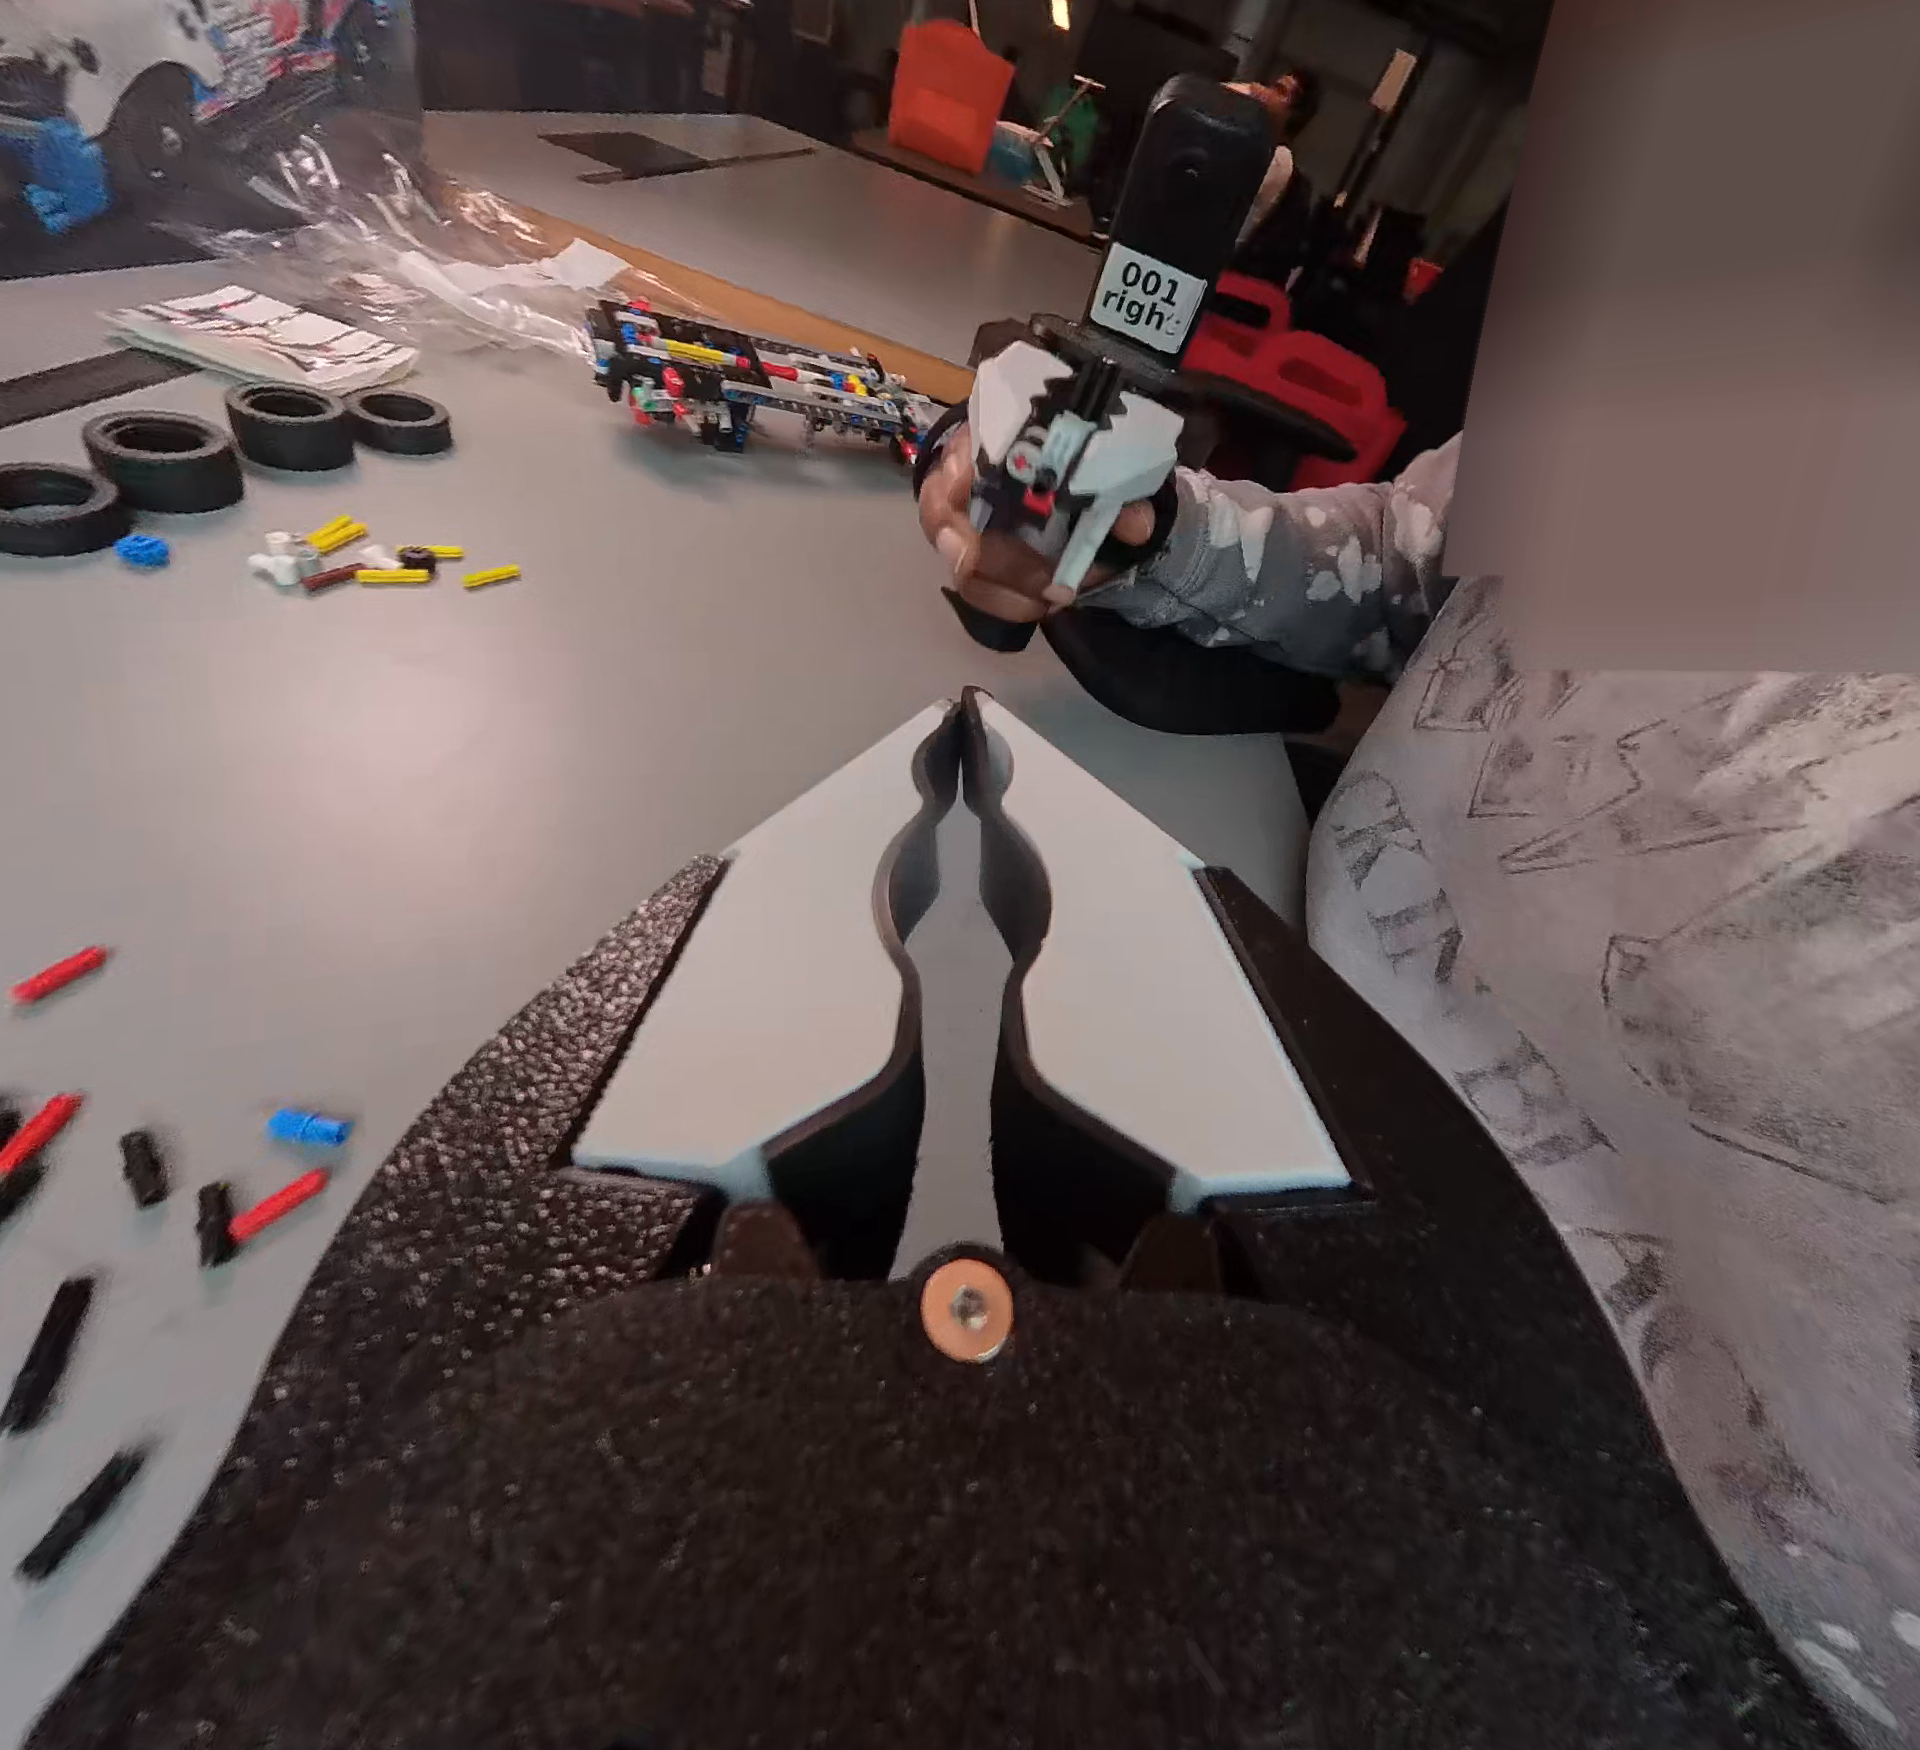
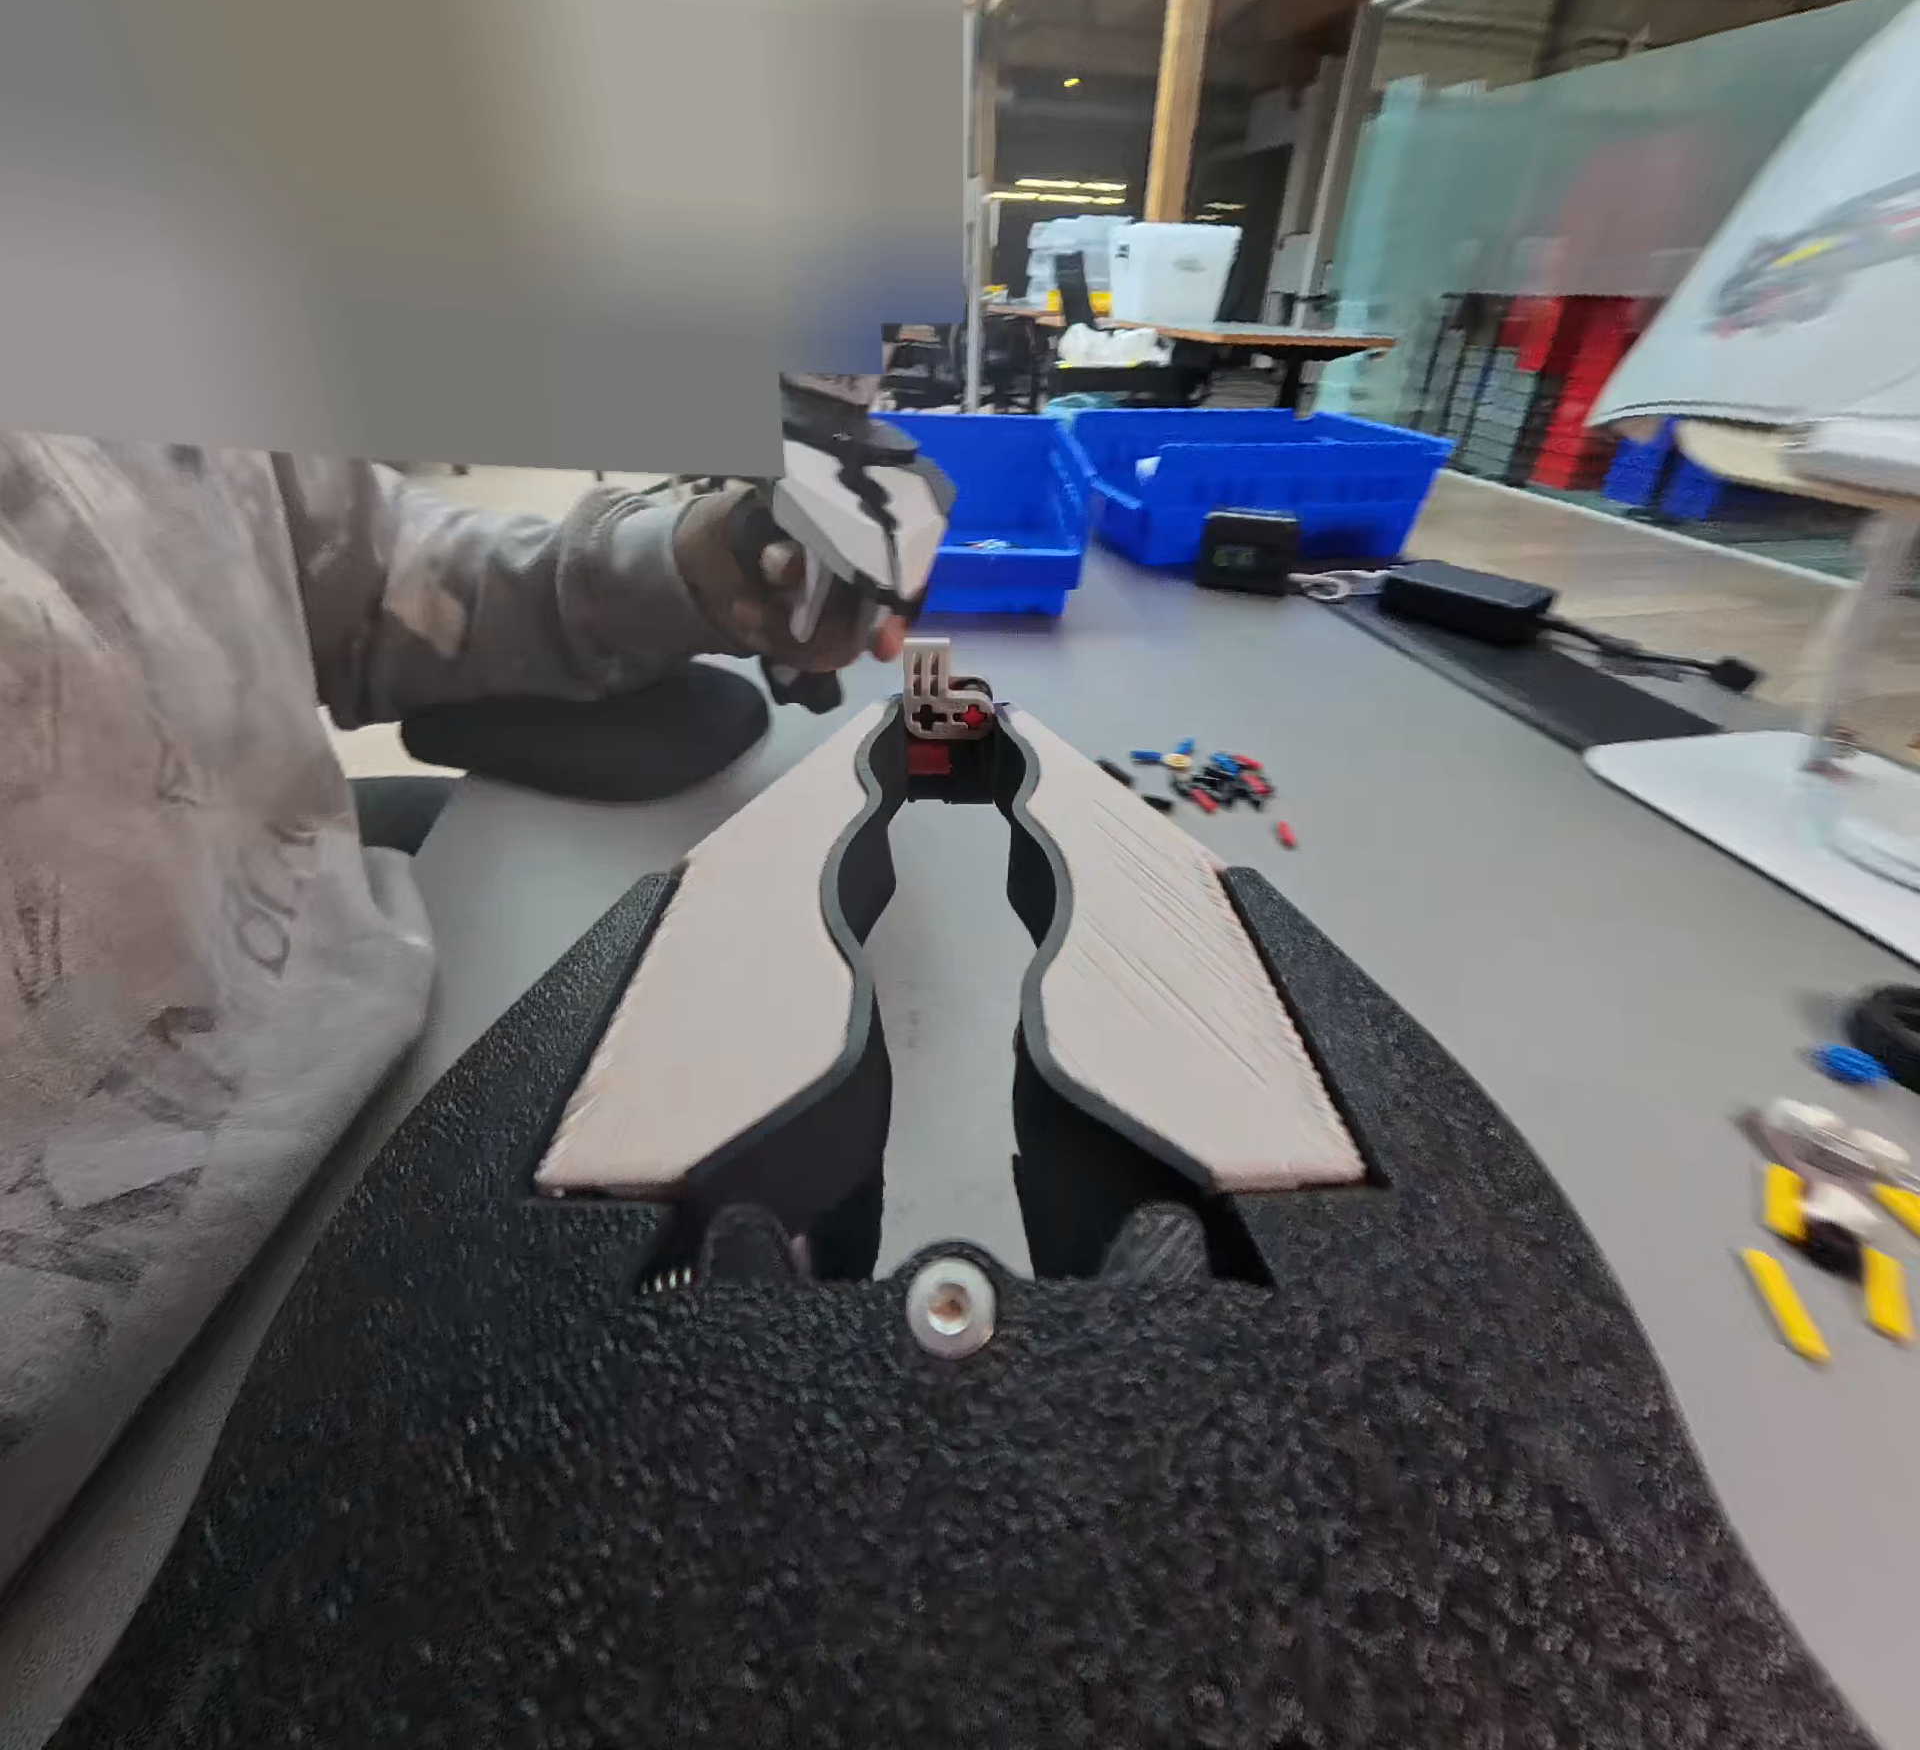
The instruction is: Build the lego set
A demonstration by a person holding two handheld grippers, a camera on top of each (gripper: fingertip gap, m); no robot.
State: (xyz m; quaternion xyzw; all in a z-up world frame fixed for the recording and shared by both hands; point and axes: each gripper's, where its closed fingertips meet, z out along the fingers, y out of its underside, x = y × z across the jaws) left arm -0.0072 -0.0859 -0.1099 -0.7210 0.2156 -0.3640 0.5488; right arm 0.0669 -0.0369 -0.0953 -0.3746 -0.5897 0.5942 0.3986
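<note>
My right gripper (image 2: 948,732) is shut on a small lego sub-assembly (image 2: 943,713): a grey L-shaped piece with a red axle end, on red and black parts. It is held above the grey table (image 2: 1455,869). The left wrist view shows this gripper (image 1: 1023,479) too, with the same piece (image 1: 1039,464) between its fingers. My left gripper (image 1: 964,713) is shut with its tips touching and nothing between them; it also shows in the right wrist view (image 2: 883,547), just beyond the held piece. The partly built lego chassis (image 1: 748,386) lies on the table farther off.
Several black tyres (image 1: 166,453) and small yellow, white and blue pieces (image 1: 364,552) lie at the left. Red, black and blue pins (image 1: 156,1170) lie near me; more pins (image 2: 1216,775) show in the right wrist view. Blue bins (image 2: 1247,485) and an instruction booklet (image 2: 1787,246) stand beyond. The tips of one gripper are about 10 centimetres away from the tips of the other.
</note>
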